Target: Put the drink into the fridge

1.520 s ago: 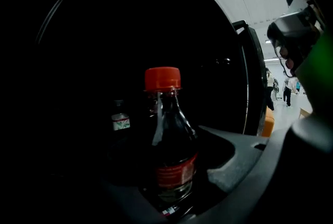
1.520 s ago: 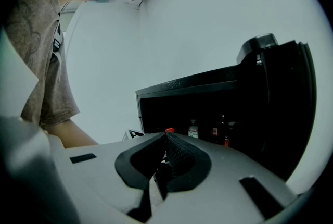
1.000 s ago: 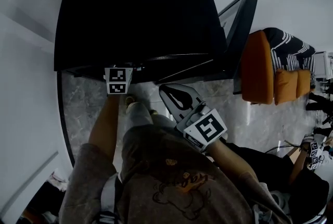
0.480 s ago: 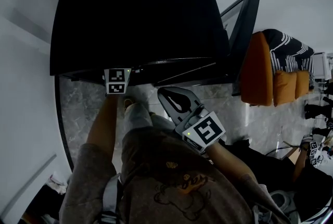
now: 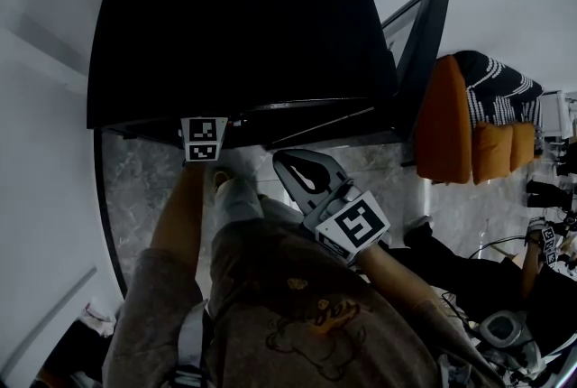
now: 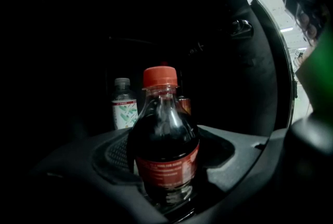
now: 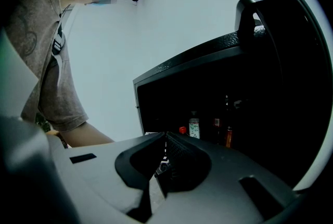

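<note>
Fridge (image 5: 234,25) ahead, left tool (image 5: 204,143) outstretched (gripping cola bottle (image 6: 164,139))

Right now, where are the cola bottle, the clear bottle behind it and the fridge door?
cola bottle (image 6: 167,165): left gripper view, red label.
clear bottle (image 6: 124,113): left gripper view, white label.
fridge door (image 5: 425,52): head view, outer frame.

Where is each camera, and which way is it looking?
Head view: on the person's head, looking down at the fridge; shows shirt, arms, left gripper, right gripper.
Left gripper view: on the left gripper, looking into the fridge; its jaws hold the cola.
Right gripper view: on the right gripper, facing the open fridge; jaws shut, empty; shows the shirt.
Shared: both gripper views see the small bottle inside.
</note>
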### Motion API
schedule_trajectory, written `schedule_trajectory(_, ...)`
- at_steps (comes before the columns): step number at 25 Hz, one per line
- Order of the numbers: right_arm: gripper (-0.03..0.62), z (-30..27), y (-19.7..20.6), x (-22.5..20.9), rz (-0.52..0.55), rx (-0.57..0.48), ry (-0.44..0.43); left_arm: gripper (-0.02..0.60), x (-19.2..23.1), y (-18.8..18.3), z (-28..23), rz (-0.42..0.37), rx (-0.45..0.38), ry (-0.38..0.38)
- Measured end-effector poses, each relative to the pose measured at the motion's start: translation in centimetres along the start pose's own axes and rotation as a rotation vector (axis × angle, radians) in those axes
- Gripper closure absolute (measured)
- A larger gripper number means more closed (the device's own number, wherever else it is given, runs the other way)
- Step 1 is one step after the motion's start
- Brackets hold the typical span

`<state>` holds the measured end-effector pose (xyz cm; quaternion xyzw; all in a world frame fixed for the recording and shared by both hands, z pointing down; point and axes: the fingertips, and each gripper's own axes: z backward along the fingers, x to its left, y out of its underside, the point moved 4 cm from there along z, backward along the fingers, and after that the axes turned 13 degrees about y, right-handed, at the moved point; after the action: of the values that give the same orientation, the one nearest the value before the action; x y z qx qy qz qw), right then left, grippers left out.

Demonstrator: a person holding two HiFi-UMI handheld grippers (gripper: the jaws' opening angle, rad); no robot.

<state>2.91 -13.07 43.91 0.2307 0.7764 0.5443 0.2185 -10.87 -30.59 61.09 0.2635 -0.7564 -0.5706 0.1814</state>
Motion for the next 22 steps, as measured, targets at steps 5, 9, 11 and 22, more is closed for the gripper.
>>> schedule_trajectory(5, 0.574, 0.1, 0.0, 0.2, -0.005, 0.012, 0.0, 0.267, 0.0, 0.2, -0.1, -0.003, 0.003, -0.003)
schedule_trajectory(9, 0.575, 0.7, 0.2, 1.9, 0.004, -0.016, -0.012, 0.231, -0.3, 0.3, 1.1, -0.001, -0.014, 0.007)
schedule_trajectory(11, 0.576, 0.7, 0.0, 1.7, 0.004, -0.013, -0.014, 0.219, -0.4, -0.2, 0.8, -0.003, -0.019, 0.009)
schedule_trajectory(22, 0.574, 1.7, -1.7, 1.1, -0.001, 0.009, -0.03, 0.213, -1.5, -1.6, 2.7, 0.026, 0.025, -0.004)
